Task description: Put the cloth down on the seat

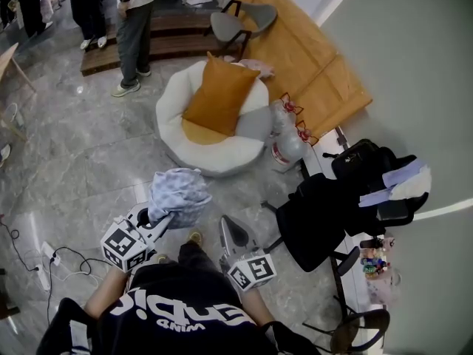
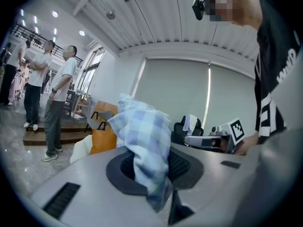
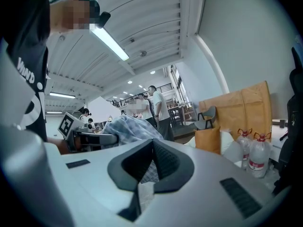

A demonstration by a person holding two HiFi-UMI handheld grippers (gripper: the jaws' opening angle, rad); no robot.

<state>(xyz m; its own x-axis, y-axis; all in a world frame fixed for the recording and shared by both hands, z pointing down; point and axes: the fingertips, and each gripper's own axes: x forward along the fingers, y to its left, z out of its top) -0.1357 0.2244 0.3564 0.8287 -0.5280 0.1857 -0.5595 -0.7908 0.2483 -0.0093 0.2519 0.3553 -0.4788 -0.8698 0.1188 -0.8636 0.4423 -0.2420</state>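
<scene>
A blue-and-white checked cloth (image 1: 179,194) hangs bunched from my left gripper (image 1: 159,217), whose jaws are shut on it above the grey floor. In the left gripper view the cloth (image 2: 144,141) stands up between the dark pads (image 2: 182,167) and droops over them. The seat (image 1: 214,150) is a round white floor cushion with an orange pillow (image 1: 218,98) on it, a short way ahead of both grippers. My right gripper (image 1: 235,237) is beside the left one, its jaws closed together with nothing in them. From the right gripper view, the cloth (image 3: 130,129) shows to the left.
Two water bottles (image 1: 284,135) stand at the seat's right side. A black office chair (image 1: 325,220) draped with clothes is at the right. A grey chair (image 1: 236,21) and a wooden board (image 1: 310,65) lie beyond. People stand (image 1: 137,28) at the far left. Cables (image 1: 44,257) trail on the floor.
</scene>
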